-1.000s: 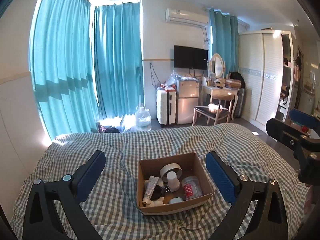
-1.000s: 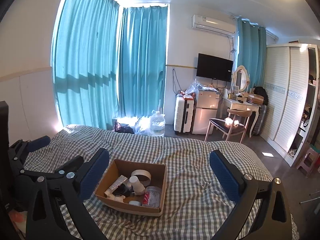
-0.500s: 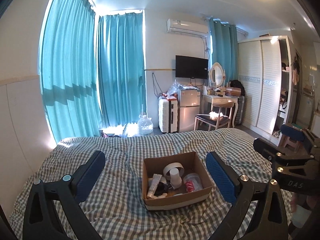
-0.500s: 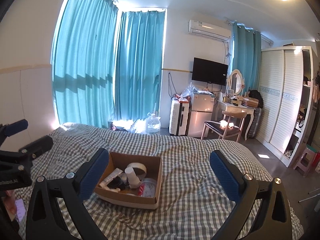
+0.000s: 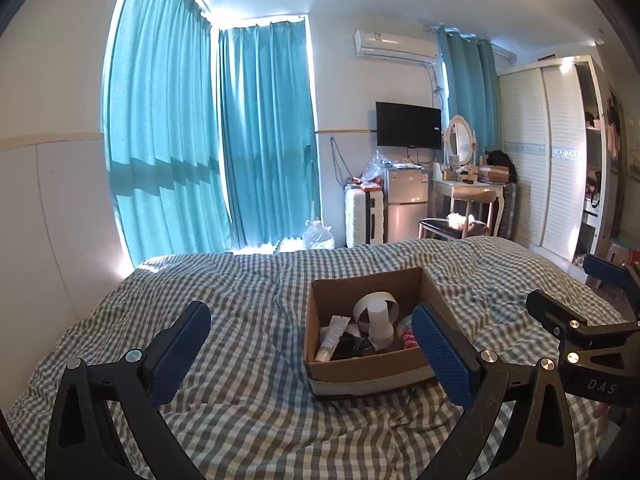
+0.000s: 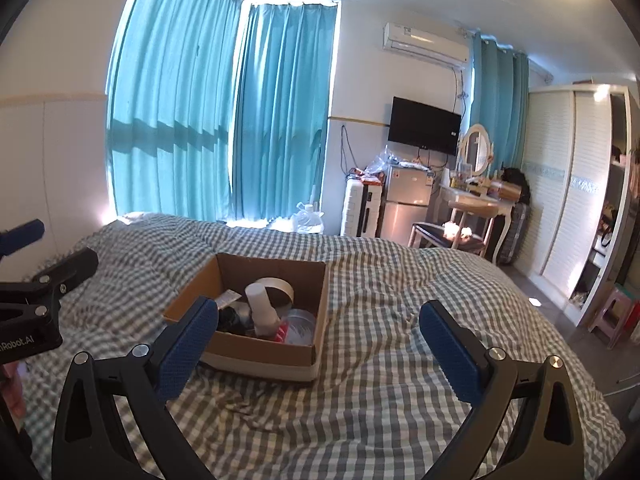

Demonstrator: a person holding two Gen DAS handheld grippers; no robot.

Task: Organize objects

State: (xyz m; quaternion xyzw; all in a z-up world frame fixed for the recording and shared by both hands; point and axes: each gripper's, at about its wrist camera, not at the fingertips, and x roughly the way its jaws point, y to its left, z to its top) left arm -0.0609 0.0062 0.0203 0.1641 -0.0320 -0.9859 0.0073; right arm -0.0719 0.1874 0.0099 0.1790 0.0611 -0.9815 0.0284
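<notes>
An open cardboard box (image 5: pixel 368 372) (image 6: pixel 264 354) sits on the checked bedspread (image 5: pixel 248 304) (image 6: pixel 400 280). Inside it are a white tape roll (image 5: pixel 376 304) (image 6: pixel 278 285), a small white bottle (image 5: pixel 379 322) (image 6: pixel 262 310), a white tube (image 5: pixel 332 338), a clear round container with red print (image 5: pixel 406 332) (image 6: pixel 298 326) and dark items. My left gripper (image 5: pixel 310 344) is open and empty, with the box just behind its right finger. My right gripper (image 6: pixel 318 340) is open and empty, with the box behind its left finger. Each gripper shows at the edge of the other's view.
The bed's far edge faces blue curtains (image 5: pixel 264 136), a water jug (image 5: pixel 318 234), a white suitcase (image 5: pixel 364 216), a small fridge (image 5: pixel 406 206), a dressing table with chair (image 5: pixel 460 208) and a white wardrobe (image 5: pixel 556 152). A wall panel (image 5: pixel 40 220) runs along the left.
Both grippers have dropped lower and come closer to the box, which now looks larger. The left view has shifted left, so the box sits further right in it. Both stay open.
</notes>
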